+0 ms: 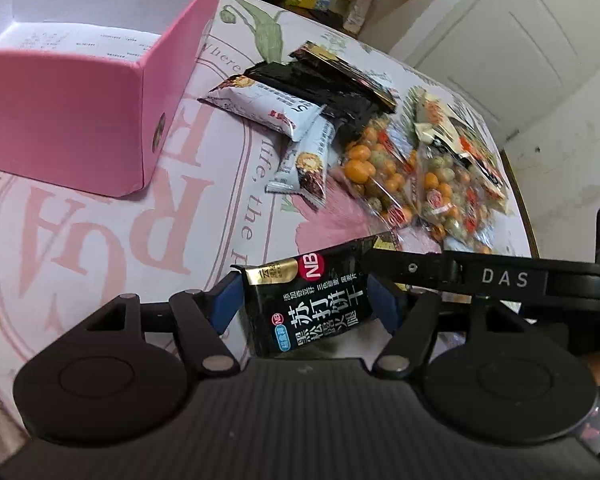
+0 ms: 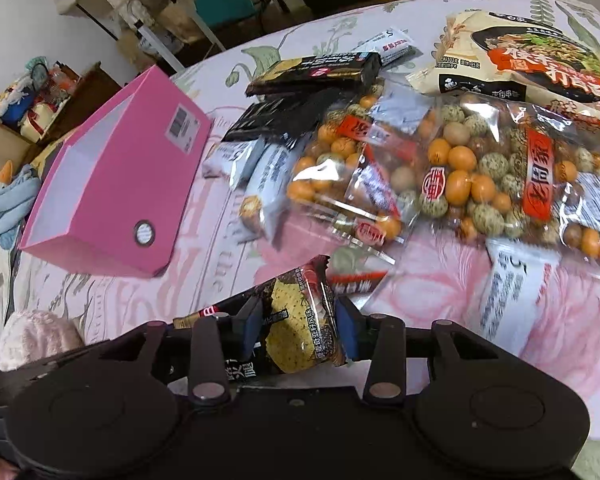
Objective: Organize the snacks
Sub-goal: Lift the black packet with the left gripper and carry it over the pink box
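My left gripper (image 1: 304,304) is shut on a black soda cracker packet (image 1: 308,304), held above the tablecloth. My right gripper (image 2: 300,328) is shut on the other end of the same cracker packet (image 2: 296,328), and its arm crosses the left wrist view (image 1: 500,280). An open pink box (image 1: 80,92) stands to the left and also shows in the right wrist view (image 2: 120,192). A pile of snacks lies beyond: black packets (image 1: 328,84), white bars (image 1: 268,108), clear bags of coated peanuts (image 2: 512,184) and a noodle bag (image 2: 520,60).
A floral tablecloth (image 1: 120,260) covers the round table. A white door (image 1: 500,40) is behind it. Shelves and bags (image 2: 180,8) stand beyond the far edge. A white bar (image 2: 512,284) lies near the right gripper.
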Tool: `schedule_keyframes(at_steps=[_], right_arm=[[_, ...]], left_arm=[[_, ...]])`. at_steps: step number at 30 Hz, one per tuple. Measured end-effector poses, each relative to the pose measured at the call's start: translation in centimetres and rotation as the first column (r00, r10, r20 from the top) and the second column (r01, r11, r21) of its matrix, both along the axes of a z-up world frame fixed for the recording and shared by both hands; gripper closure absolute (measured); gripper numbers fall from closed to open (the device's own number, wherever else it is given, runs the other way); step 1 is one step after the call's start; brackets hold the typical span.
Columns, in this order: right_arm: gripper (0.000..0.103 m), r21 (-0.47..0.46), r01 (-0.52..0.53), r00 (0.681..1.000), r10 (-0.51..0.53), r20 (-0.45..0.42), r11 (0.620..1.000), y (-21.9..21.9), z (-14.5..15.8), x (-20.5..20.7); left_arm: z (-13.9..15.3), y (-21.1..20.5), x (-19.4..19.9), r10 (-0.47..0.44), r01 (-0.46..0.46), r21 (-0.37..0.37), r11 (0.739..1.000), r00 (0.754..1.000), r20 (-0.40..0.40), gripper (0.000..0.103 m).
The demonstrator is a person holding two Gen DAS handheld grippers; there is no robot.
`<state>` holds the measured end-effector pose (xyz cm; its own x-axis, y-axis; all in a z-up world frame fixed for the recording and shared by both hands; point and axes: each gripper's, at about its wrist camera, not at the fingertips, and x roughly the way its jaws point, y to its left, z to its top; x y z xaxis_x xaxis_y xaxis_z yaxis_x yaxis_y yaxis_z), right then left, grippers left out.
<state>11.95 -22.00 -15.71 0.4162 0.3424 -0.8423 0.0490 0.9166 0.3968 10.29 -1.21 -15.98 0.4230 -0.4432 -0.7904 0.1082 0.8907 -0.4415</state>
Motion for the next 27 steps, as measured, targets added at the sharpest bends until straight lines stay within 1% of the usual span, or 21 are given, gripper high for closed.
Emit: schedule_keyframes(at_steps=[4, 5, 6, 7, 10, 15, 19, 23, 27], right_arm=[[0.052, 0.0, 0.01, 0.999, -0.01, -0.051, 1.0, 0.7, 1.1, -0.8], [0.049, -0.001, 0.015, 0.998, -0.015, -0.06, 1.0, 0.9, 1.4, -1.0], [0.045, 0.004, 0.023, 0.997, -0.023, -0.074, 1.0, 1.1, 1.6, -1.2], [0.044, 0.013, 0.032, 0.995, -0.03, -0.09, 0.999, 1.4, 1.8, -1.3], [0.044, -0.001, 0.025, 0.995, -0.025, -0.096, 1.0, 2.6, 2.7, -1.9], [0.044, 0.029, 0.008, 0.995, -0.005, -0.096, 1.0, 4.0, 4.1, -2.3], [0.044, 0.03, -0.019, 0.996, 0.022, -0.087, 0.999, 5.8, 5.5, -2.1], [0.048, 0.052, -0.034, 0.996, 0.038, -0.084, 0.998, 7.3, 6.8, -1.5], [0.051, 0.076, -0.041, 0.996, 0.046, -0.072, 0.996, 8.9, 8.5, 0.0]], left_arm=[[1.3, 0.8, -0.5, -0.047, 0.047, -0.018, 0.999, 0.999, -0.026, 0.034], [1.6, 1.0, -0.7, -0.057, 0.056, -0.022, 0.998, 0.998, -0.029, 0.033], [2.0, 1.2, -0.9, -0.068, 0.067, -0.025, 0.997, 0.997, -0.031, 0.033], [2.3, 1.2, -1.2, -0.074, 0.074, -0.023, 0.997, 0.997, -0.03, 0.033], [3.4, 1.8, -2.0, -0.079, 0.079, -0.002, 0.997, 0.997, -0.023, 0.033], [5.3, 3.7, -2.9, -0.069, 0.069, 0.006, 0.998, 0.998, 0.0, 0.032], [6.8, 5.3, -3.1, -0.063, 0.062, 0.021, 0.998, 0.998, 0.016, 0.033], [8.8, 6.6, -2.9, -0.048, 0.044, 0.058, 0.997, 0.997, 0.057, 0.033], [10.9, 8.3, -1.5, -0.026, 0.016, 0.092, 0.996, 0.994, 0.108, 0.032]])
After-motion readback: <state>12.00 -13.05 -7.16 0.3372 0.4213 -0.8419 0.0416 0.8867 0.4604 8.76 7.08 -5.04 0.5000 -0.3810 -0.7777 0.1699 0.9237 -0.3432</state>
